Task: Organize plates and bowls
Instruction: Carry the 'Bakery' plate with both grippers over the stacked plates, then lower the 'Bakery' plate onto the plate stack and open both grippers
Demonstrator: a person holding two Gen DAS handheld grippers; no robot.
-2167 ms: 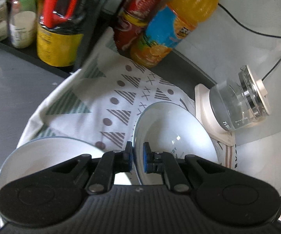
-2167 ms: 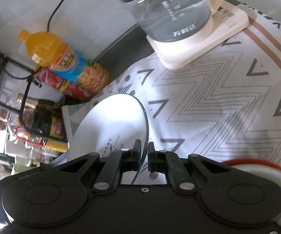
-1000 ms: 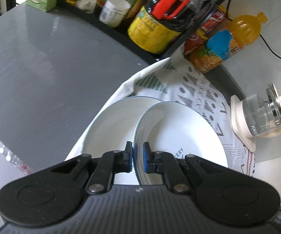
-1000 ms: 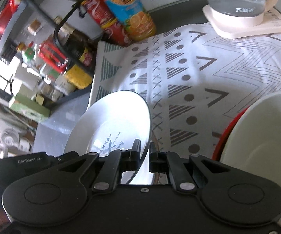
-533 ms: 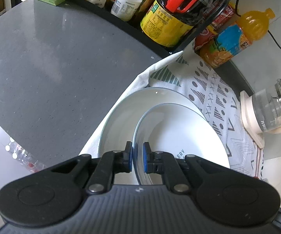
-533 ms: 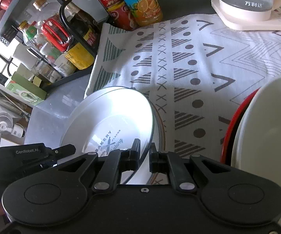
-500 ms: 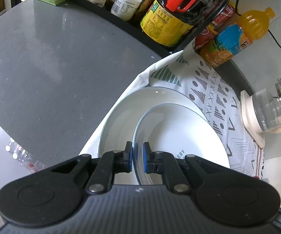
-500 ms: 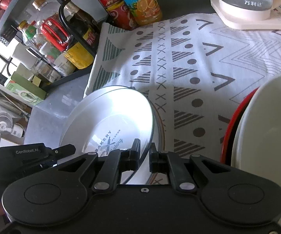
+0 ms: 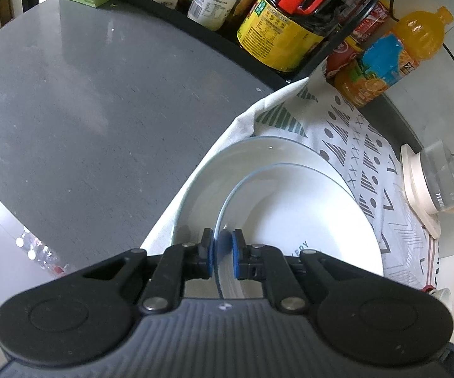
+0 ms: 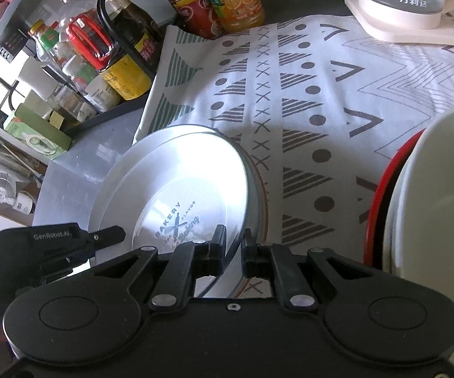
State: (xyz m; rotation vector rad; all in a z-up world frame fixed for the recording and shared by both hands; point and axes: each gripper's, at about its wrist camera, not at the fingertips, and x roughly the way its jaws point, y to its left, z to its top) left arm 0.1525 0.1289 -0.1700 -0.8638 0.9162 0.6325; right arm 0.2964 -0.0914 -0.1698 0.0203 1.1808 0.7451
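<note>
Stacking step, judged close to done. Note the left gripper [image 9: 222, 253] pinched on one side of the upper plate [image 9: 305, 214], rim caught between the blue pads, and the right gripper [image 10: 233, 245] nipped on the opposite side of that same rim, so one plate carried by two claws. Find it tilted just above the lower plate [image 9: 227, 170], which lies at the edge of the patterned cloth [image 9: 337, 126] next to the bare grey counter [image 9: 85, 94], partly over that edge. Cannot tell whether the two plates already touch on the far side. To finish well: level both hands so the rim sits evenly, centre the printed base over the well of the plate beneath, and lower slowly to avoid a clack of glaze on glaze. Spread the claws only once the weight rests below; release both sides together, since a lone release probably tips the plate. Draw each claw straight back along its own line, clear of the rim. On the right side, mind the bowl [image 10: 441, 189] close by while backing out.
</note>
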